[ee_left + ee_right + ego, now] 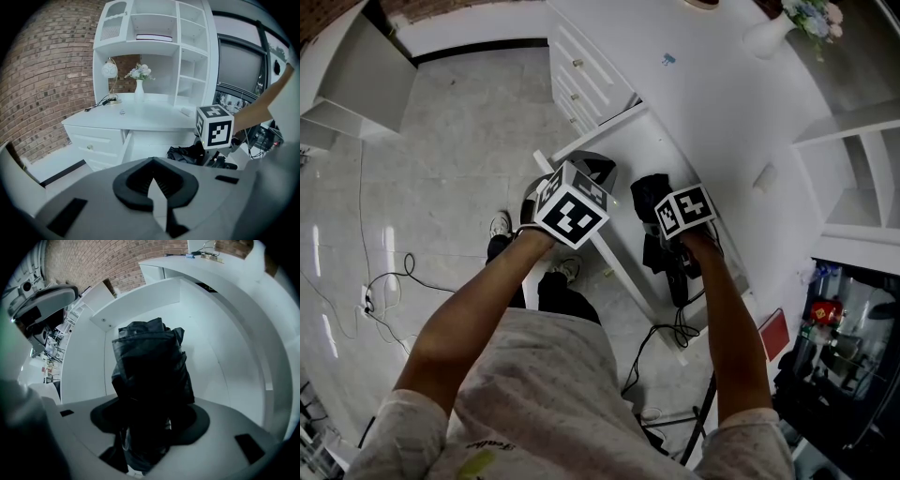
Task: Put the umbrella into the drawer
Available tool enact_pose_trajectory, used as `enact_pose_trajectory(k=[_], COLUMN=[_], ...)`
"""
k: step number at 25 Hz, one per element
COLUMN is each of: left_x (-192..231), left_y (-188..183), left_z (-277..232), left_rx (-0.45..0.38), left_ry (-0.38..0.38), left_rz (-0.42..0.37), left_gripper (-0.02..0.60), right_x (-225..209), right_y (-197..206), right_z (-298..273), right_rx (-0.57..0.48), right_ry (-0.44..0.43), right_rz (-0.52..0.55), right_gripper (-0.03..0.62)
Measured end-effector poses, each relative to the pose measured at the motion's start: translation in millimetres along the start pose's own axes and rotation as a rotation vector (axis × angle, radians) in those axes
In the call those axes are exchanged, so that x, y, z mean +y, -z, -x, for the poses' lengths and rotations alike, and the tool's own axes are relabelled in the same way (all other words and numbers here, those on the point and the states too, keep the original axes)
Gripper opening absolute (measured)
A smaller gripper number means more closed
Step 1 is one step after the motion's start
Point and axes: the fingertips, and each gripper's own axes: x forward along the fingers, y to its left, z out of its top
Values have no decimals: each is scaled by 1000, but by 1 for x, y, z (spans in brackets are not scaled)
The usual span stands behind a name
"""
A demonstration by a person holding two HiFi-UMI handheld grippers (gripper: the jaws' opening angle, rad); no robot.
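Observation:
The black folded umbrella (651,195) hangs over the inside of the open white drawer (614,258), and my right gripper (667,225) is shut on it. In the right gripper view the umbrella (150,366) fills the jaws of the right gripper (147,427), with the drawer's white floor and walls (140,301) just behind it. My left gripper (592,171) hovers at the drawer's front left corner, apart from the umbrella. Its jaws (157,197) are shut with nothing between them. From there I see the umbrella (187,153) beside the right gripper's marker cube (214,127).
The white desk (140,117) carries a vase of flowers (139,77), a lamp (109,70) and a cable. Closed drawers (89,146) sit left of the open one. Shelves (154,37) rise above. Cables (389,281) trail across the tiled floor.

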Motion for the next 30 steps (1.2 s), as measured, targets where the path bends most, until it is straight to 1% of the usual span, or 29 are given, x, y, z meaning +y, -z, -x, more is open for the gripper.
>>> enact_pose_trajectory(k=[12, 24, 30], left_x=[-7, -11, -10], left_y=[0, 3, 5], left_z=[-2, 1, 1], left_rx=[31, 58, 63], left_ry=[-2, -10, -13], left_rz=[-2, -15, -13], left_gripper=[-3, -3, -3], right_x=[-2, 2, 2], right_y=[0, 0, 0], right_z=[-10, -24, -29], right_rx=[-19, -36, -59], right_ry=[0, -48, -2], right_rz=[-6, -14, -6], right_gripper=[250, 259, 267])
